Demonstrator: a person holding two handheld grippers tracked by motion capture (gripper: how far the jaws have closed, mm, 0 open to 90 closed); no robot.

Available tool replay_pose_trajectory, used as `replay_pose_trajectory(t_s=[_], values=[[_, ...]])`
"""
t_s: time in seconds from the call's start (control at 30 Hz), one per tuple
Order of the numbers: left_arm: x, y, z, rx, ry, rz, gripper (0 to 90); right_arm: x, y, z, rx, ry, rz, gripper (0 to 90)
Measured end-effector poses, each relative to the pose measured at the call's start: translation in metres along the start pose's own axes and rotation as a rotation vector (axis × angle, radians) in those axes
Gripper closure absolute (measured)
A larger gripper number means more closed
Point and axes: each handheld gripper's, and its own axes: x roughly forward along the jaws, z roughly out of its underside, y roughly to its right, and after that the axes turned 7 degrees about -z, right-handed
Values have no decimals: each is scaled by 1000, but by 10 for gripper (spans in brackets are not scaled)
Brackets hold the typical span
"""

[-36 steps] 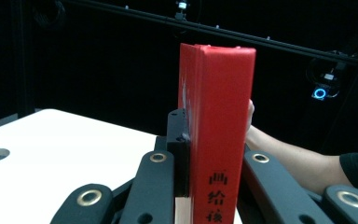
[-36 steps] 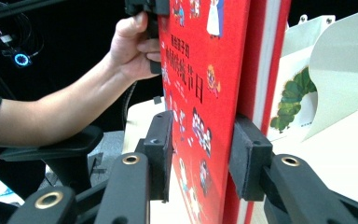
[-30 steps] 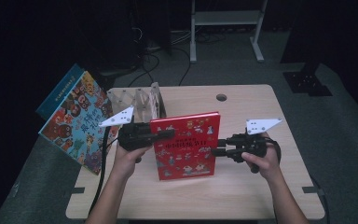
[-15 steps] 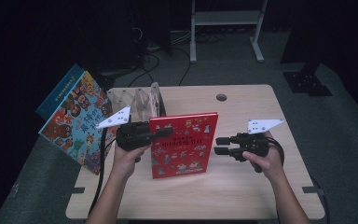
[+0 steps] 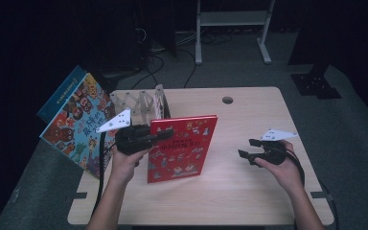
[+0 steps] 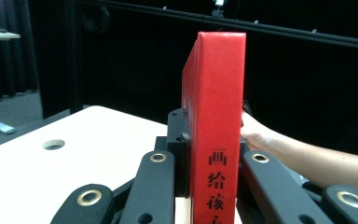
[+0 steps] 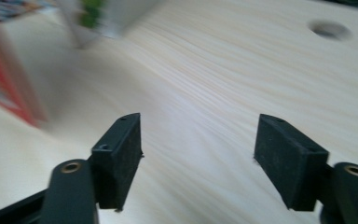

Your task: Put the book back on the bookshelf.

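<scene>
High view, change: my right gripper (image 5: 247,148) has let go of the red book (image 5: 182,148) and come away to the right; its jaws have just been opening, with nothing between them.
High view, left gripper (image 5: 165,134): clenched on the book's left edge, as before.
High view, book: stands tilted on its lower edge at the middle of the table (image 5: 249,201), held by my left gripper alone.
High view, count: two grippers; one red book; one colourful book (image 5: 76,127) leaning off the table's left edge; one folding rack (image 5: 143,103) behind the red book; one hole (image 5: 227,100) in the tabletop.
Left gripper view, extra: red book (image 6: 216,116) spine upright between my jaws, pads pressed on both covers; black characters on the spine; my right hand (image 6: 256,133) beyond it.
Right gripper view, extra: jaws wide apart over bare wood (image 7: 205,79); red book (image 7: 4,79) blurred, well off to the left; hole (image 7: 328,29) at upper right.
</scene>
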Motion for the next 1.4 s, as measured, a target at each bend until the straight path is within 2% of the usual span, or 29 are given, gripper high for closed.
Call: replay_pose_trajectory(t_s=[0.03, 0.13, 0.23, 0.27, 0.3, 0.33, 0.47, 0.67, 0.9, 1.1, 1.27, 1.4], values=[[-1, 0, -1, 1, -6, -10, 802, 0, 5, 3, 24, -4, 31, 286], [-7, 0, -3, 8, -13, -32, 802, 2, 16, 11, 53, -34, 106, 254], [-12, -1, -4, 4, -6, -43, 801, 6, 23, 19, 80, -72, 150, 237], [-16, -1, -6, 6, -4, -51, 801, 6, 23, 19, 80, -72, 150, 237], [-20, -1, -7, 10, 3, -66, 802, 10, 28, 23, 84, -109, 209, 236], [-23, -1, -7, 12, 4, -72, 802, 11, 29, 24, 87, -118, 222, 236], [-33, -4, -8, -2, 18, -103, 801, 14, 35, 30, 116, -129, 243, 219], [-51, -6, -11, 8, 26, -157, 801, 16, 42, 36, 140, -141, 273, 216], [-74, -7, -14, 5, 47, -220, 802, 19, 45, 39, 144, -140, 288, 196], [-93, -8, -16, -2, 67, -260, 802, 21, 46, 40, 155, -133, 300, 131], [-109, -8, -19, 2, 86, -297, 801, 21, 46, 40, 156, -135, 303, 129], [-121, -10, -19, -4, 103, -344, 802, 21, 46, 40, 158, -135, 305, 129]])
